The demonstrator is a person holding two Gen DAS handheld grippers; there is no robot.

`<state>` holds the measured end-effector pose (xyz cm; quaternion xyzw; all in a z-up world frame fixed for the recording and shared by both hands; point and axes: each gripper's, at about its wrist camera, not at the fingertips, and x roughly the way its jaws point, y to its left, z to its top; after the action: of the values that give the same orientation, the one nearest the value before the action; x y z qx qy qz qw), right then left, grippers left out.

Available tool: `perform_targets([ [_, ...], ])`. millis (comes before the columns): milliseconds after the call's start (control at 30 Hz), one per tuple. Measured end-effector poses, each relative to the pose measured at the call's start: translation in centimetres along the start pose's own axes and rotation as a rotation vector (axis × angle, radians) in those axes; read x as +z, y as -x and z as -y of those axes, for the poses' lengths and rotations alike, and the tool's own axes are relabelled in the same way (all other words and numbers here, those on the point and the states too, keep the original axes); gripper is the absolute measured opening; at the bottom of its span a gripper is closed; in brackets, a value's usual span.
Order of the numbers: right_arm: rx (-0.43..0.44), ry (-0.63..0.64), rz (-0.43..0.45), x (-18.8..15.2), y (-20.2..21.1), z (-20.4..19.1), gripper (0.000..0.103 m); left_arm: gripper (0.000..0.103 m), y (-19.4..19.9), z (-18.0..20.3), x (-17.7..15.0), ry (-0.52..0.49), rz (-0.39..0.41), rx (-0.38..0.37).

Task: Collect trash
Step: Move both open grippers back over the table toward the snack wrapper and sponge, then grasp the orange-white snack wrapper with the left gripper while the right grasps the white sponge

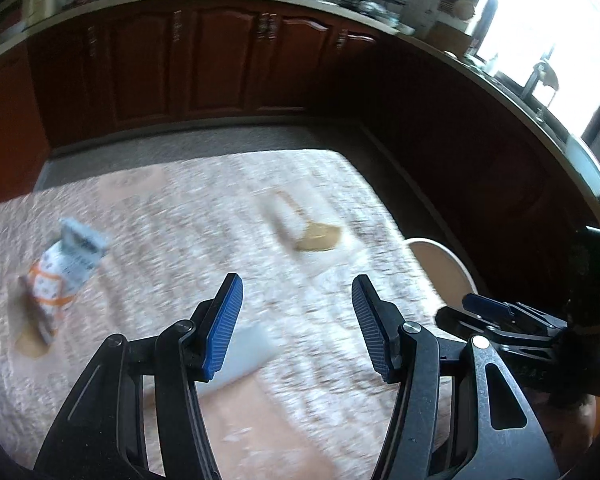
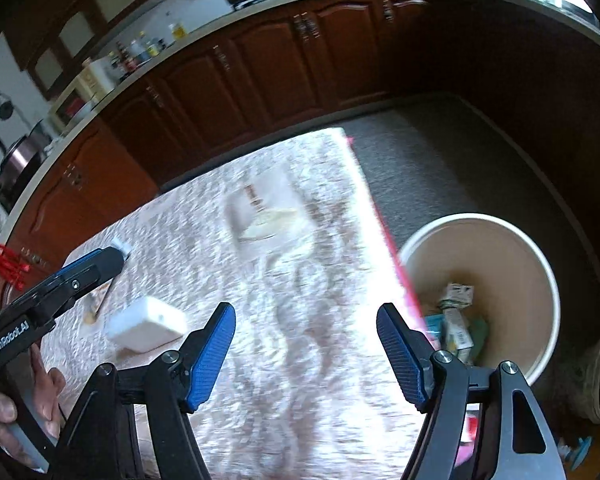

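Both grippers hang over the table (image 2: 300, 300), which wears a pale patterned cloth, and neither holds anything: the left gripper (image 1: 298, 320) has its blue pads set moderately apart with only cloth between them, and the right gripper (image 2: 306, 354) stands wider, also over bare cloth. Taking the bin (image 2: 540, 264) as the landmark, a pale round tub on the floor just off the table's edge with several wrappers already lying in it, the remaining trash sits away from it on the tabletop: a small white box (image 2: 146, 328) near the left gripper, a clear bag with something tan inside (image 1: 308, 224) around the middle of the table, and a blue and orange printed packet (image 1: 62, 276) farthest from the bin. The pictures are smeared, which I read as fast travel, and that is the main risk; a quick descent could shove the white box along the cloth instead of straddling it. The clear bag lies flat and looks limp, so the pads may close on the cloth with it and drag everything. The bin stands below the table's edge, so a release made too early would probably drop the piece on the floor beside it.
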<state>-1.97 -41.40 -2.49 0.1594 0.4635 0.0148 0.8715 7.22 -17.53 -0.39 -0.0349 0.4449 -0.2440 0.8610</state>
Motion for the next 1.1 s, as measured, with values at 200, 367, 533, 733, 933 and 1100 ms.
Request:
perform_targets([
  [200,0.094,0.019,-0.083,-0.6,-2.7,-3.9,0.071,0.066,0.9,-7.6,-0.4,0.084,-0.028,0.085],
  [367,0.178,0.061,-0.149,-1.3,-4.8,-7.6,0.073,0.071,0.6,-14.4,-0.3,0.146,-0.079,0.139],
  [533,0.215,0.113,-0.232,-2.0,-7.1,-10.6,0.074,0.071,0.3,-20.2,0.6,0.208,-0.093,0.206],
  [733,0.102,0.211,-0.284,-2.6,-9.3,-12.2,0.074,0.071,-1.0,-25.3,2.0,0.28,-0.097,0.255],
  [933,0.047,0.247,-0.283,-1.9,-11.3,-11.7,0.074,0.071,-3.4,-26.9,1.7,0.283,-0.175,0.183],
  [1100,0.029,0.277,-0.216,0.4,-13.7,-14.0,0.068,0.071,-5.5,-26.4,0.9,0.277,-0.227,0.17],
])
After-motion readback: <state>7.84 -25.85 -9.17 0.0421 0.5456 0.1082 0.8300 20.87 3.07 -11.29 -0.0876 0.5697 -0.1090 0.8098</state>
